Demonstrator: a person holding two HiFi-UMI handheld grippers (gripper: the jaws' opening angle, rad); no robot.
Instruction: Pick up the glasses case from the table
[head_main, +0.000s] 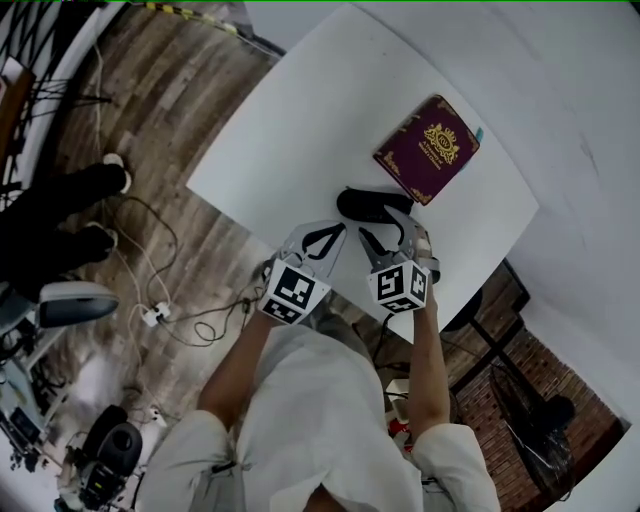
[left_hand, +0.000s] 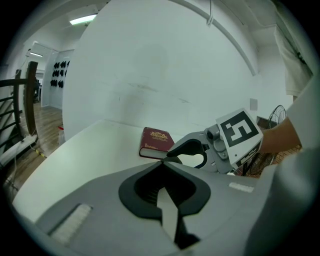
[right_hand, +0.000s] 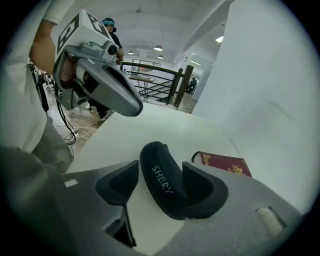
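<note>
The black glasses case (head_main: 365, 203), printed SHERY, lies on the white table (head_main: 300, 120) near its front edge. In the right gripper view the glasses case (right_hand: 165, 185) sits between the jaws of my right gripper (right_hand: 160, 167). The left pad stands clear of it and the right pad is close beside it, so this gripper is open. From the head view my right gripper (head_main: 385, 225) reaches down over the case's near side. My left gripper (head_main: 338, 230) hovers just left of the case with its tips together and nothing in them. In its own view the left gripper (left_hand: 162, 164) is shut.
A maroon book (head_main: 428, 148) with gold print lies just beyond the case, near the wall; the book (right_hand: 225, 164) also shows right of the jaws. Cables and a power strip (head_main: 155, 315) lie on the wooden floor left of the table. A person's shoes (head_main: 105, 180) are at far left.
</note>
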